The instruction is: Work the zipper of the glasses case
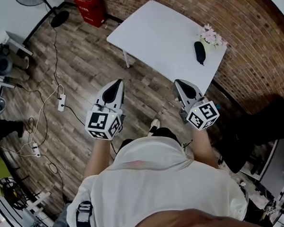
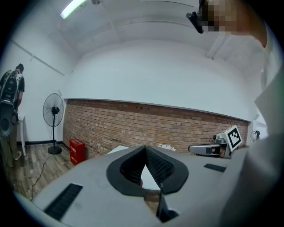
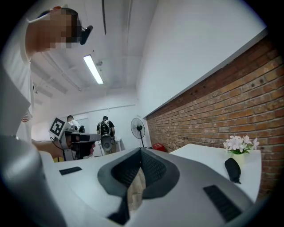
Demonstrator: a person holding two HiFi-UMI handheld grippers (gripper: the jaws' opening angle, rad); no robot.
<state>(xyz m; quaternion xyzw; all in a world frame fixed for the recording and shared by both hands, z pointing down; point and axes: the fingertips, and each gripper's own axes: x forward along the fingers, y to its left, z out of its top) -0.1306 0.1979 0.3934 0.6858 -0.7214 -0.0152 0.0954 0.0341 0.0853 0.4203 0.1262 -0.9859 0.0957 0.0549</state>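
While the person stands on the wood-plank floor [image 1: 81, 61], a brick wall [image 1: 258, 46] runs along the right side. A white desk [image 1: 157, 42] stands ahead of them with one end near that wall. The left gripper [image 1: 116, 86] and the right gripper [image 1: 182, 85] are held side by side in the air, well apart, pointing toward the desk without touching it. Each has its jaws clenched together with nothing between them. A red crate [image 1: 90, 8] sits on the floor beyond the desk's far corner. The dark glasses case [image 1: 199, 52] lies on the desk at its wall end, just beside a small bunch of pale flowers [image 1: 210, 34]. Its zipper is too small to make out.
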